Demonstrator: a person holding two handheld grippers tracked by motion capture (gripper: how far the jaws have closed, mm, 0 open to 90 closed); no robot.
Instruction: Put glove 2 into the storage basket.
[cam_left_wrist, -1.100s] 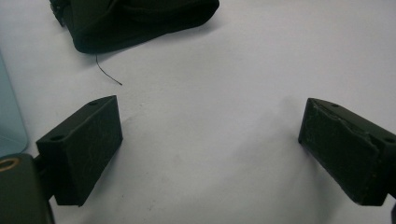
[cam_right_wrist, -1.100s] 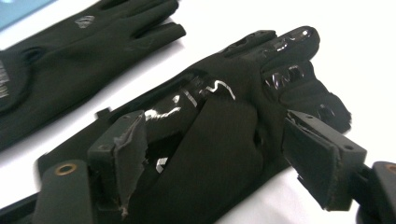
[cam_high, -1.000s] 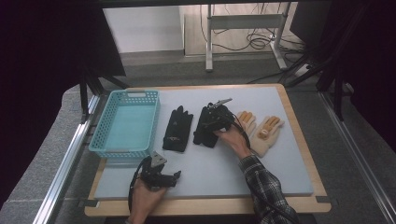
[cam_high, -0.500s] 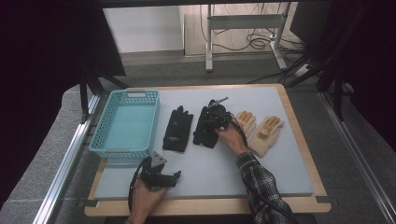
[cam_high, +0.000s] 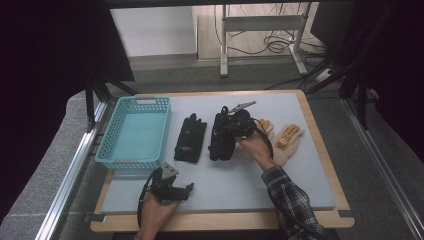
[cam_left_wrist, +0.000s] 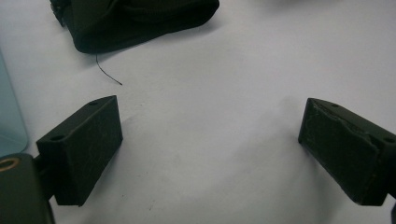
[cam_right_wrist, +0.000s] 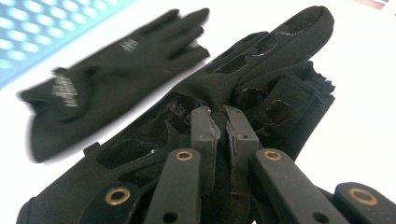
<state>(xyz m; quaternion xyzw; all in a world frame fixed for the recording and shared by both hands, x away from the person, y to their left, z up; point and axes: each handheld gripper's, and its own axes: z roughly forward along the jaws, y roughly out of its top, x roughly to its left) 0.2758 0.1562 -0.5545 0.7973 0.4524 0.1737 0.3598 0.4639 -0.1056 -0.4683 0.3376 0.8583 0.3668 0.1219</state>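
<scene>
Two black gloves lie side by side mid-table. My right gripper (cam_high: 231, 126) is on top of the right-hand black glove (cam_high: 220, 142); in the right gripper view its jaws (cam_right_wrist: 218, 133) are shut, pinching a fold of that glove (cam_right_wrist: 280, 56). The other black glove (cam_high: 190, 139) (cam_right_wrist: 116, 70) lies flat just to its left. Two tan gloves (cam_high: 289, 142) lie to the right, one partly under the person's hand. My left gripper (cam_high: 172, 189) rests low near the front edge, open, its jaws (cam_left_wrist: 210, 135) wide apart over bare mat, with a black glove cuff (cam_left_wrist: 140, 23) ahead.
A light blue plastic basket (cam_high: 134, 160) stands at the table's left; its edge (cam_left_wrist: 7, 116) shows in the left gripper view. The pale mat (cam_high: 300, 185) has a wooden border. A loose thread (cam_left_wrist: 109, 74) lies by the cuff.
The right hand and forearm have shifted only slightly on the black glove. The left gripper and the other gloves have stayed in place.
</scene>
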